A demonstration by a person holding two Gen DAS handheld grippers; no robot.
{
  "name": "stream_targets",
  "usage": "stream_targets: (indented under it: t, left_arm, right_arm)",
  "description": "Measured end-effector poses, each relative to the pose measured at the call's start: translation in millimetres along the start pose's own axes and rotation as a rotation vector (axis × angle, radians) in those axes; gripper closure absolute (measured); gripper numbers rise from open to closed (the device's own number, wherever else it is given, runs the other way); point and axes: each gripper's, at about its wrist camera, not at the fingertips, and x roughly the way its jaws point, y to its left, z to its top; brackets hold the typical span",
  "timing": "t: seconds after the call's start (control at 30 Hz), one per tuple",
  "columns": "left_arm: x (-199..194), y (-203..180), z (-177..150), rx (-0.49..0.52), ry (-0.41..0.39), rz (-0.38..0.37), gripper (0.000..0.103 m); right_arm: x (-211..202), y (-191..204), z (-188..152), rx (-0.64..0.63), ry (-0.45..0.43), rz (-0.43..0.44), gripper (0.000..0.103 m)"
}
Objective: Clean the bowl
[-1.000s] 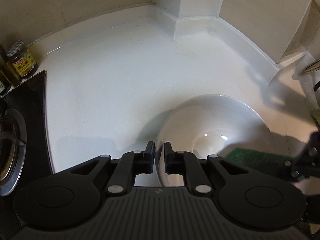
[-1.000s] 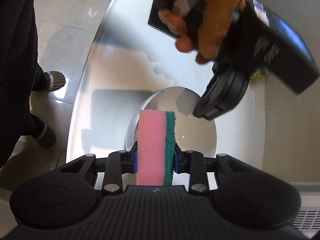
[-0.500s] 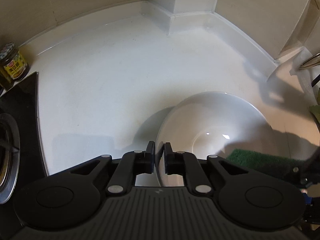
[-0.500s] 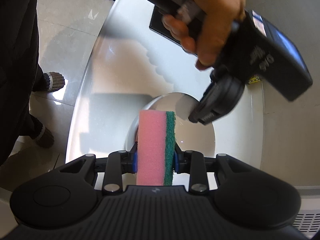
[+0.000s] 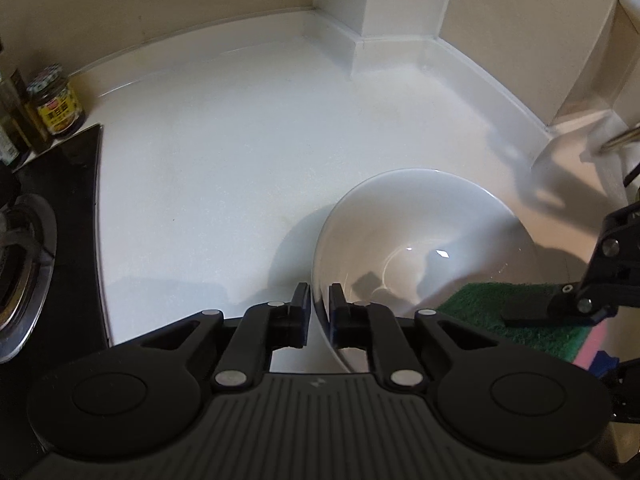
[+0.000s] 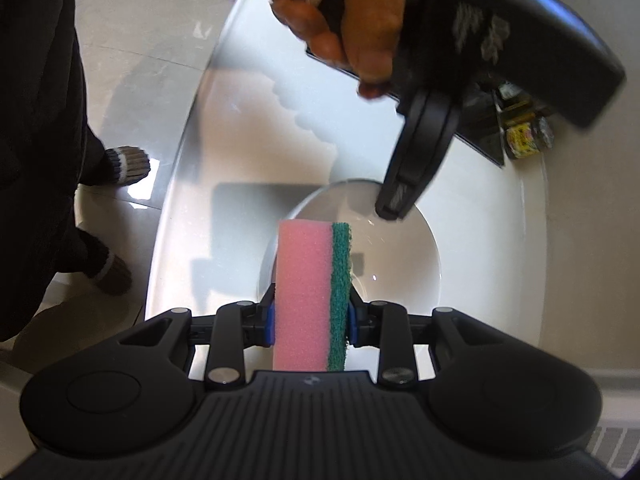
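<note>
A white bowl sits on the white counter. My left gripper has the bowl's near rim between its pads, and the jaws are closing tight on it. My right gripper is shut on a pink sponge with a green scouring side. The sponge points down over the bowl. In the left wrist view the sponge's green face lies at the bowl's right rim. One right finger presses on it. In the right wrist view a hand holds the left gripper at the bowl's far rim.
Sauce jars and a black gas hob stand at the counter's left. Walls and a corner pillar close off the back. The person's slippered feet stand on the tiled floor beyond the counter's edge.
The sponge and the right gripper have come further into the left wrist view at the bowl's right rim. The hand holding the left gripper looms larger in the right wrist view.
</note>
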Motion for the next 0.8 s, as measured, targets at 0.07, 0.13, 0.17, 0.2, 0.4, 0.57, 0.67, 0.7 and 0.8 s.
stream_targets:
  t: [0.07,0.13,0.17,0.2,0.4,0.57,0.67,0.7,0.8]
  left_arm:
    - [3.9,0.9,5.2,0.017,0.006,-0.005,0.097]
    - [6.6,2.9,9.7,0.021,0.012,-0.020,0.096]
    - [7.6,3.2,12.1,0.023,0.012,-0.023,0.095]
    - [8.7,3.5,14.8,0.026,0.012,-0.025,0.094]
    - [-2.5,2.7,0.3,-0.023,0.023,0.015,0.093]
    - [-16.8,0.4,-15.9,-0.079,0.001,0.024,0.090]
    - [-7.3,-4.7,-11.8,-0.070,0.018,0.039,0.090]
    - [-4.1,-5.8,-9.1,-0.066,0.023,0.044,0.093]
    - [3.5,-4.0,2.8,-0.034,0.031,0.028,0.095]
  right_arm:
    - [-1.4,-0.6,3.3,-0.018,-0.006,0.011,0.076]
    - [-2.6,0.1,4.6,-0.035,-0.010,0.016,0.075]
    - [-3.2,0.4,4.9,-0.043,-0.011,0.017,0.075]
    - [-3.5,0.4,3.9,-0.047,-0.008,0.014,0.075]
    - [-6.6,1.8,-1.0,-0.057,-0.008,0.016,0.075]
    - [-9.6,3.8,-3.7,-0.043,-0.027,0.007,0.076]
    - [-9.7,4.8,-5.2,-0.039,-0.038,0.007,0.076]
    - [-9.6,5.1,-5.7,-0.038,-0.041,0.006,0.075]
    - [-10.4,5.7,-6.5,-0.037,-0.049,0.003,0.075]
